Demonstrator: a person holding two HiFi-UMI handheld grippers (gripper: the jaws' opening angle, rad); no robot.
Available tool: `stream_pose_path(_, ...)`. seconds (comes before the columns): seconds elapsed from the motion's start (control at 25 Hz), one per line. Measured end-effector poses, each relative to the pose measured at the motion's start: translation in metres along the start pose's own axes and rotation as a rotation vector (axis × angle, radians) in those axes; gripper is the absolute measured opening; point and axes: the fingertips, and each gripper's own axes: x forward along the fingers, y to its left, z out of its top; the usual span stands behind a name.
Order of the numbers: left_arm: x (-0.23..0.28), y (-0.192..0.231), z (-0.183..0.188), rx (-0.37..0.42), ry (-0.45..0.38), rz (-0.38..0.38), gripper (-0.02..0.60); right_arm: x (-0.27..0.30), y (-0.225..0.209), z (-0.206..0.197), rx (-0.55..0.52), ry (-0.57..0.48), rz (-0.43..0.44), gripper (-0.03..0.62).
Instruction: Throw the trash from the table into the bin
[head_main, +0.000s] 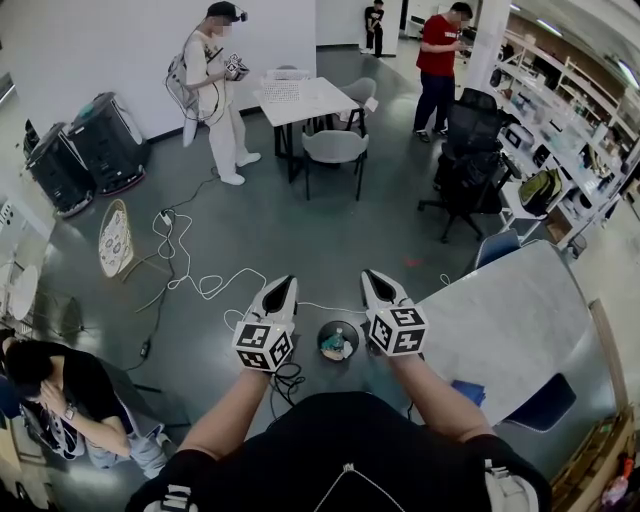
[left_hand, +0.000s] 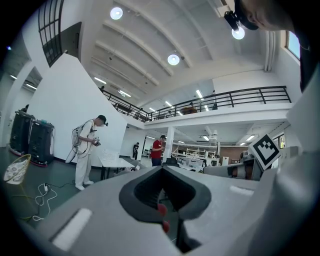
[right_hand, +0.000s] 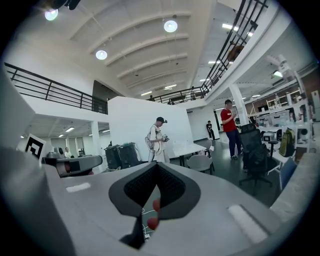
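With the left gripper (head_main: 289, 281) and right gripper (head_main: 369, 276) both clenched on nothing beside the floor bin (head_main: 356, 335), where trash (head_main: 333, 346) lay, the drop appeared complete, and the next move called for checking the table (head_main: 500, 320).

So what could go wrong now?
The white cables loop over the floor close to the bin, so feet might catch them. The bin is small and low, so dropped trash could miss. The left gripper and right gripper are shut and empty, so they must open before grabbing.
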Motion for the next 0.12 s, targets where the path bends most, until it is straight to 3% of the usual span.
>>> stream_pose_path(0.12,-0.0064,0.0044,0.0034,-0.005,-0.014,0.01,0.0,-0.0004,0.0046,0.0009,-0.012,0.005,0.002,0.027)
